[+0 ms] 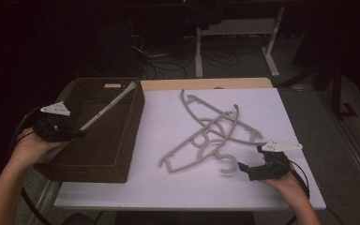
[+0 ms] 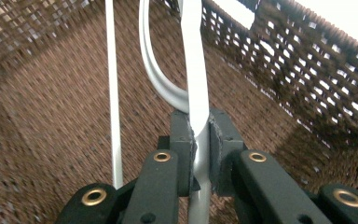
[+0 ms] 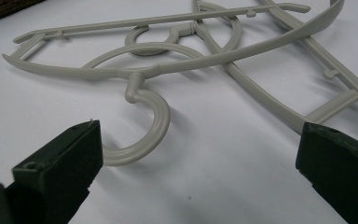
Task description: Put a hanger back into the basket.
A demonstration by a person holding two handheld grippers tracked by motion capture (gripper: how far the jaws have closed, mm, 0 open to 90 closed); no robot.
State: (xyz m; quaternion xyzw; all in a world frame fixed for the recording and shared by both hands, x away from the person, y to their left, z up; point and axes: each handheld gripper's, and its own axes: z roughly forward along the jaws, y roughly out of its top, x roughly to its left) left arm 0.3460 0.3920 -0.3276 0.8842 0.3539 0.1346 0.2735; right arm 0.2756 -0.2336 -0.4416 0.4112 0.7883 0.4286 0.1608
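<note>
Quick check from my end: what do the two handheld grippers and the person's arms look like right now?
Both the left gripper and the right gripper are black, each topped by a pale grey three-cornered plate, with a dark cable trailing back past the hand. Up close the jaws are black bars with brass-ringed screw holes and dark pads. The forearms are bare, with no sleeves.

You are working over a white tabletop (image 1: 183,192), which is lying bare along its near edge. A wooden strip (image 1: 201,84) is peeking out along its far edge. Beyond it, a white desk frame (image 1: 199,51) is standing on the grey floor (image 1: 337,140), with cables (image 1: 164,63) lying tangled beside its left leg. A dark stand foot (image 1: 344,110) is sitting off to your right.
</note>
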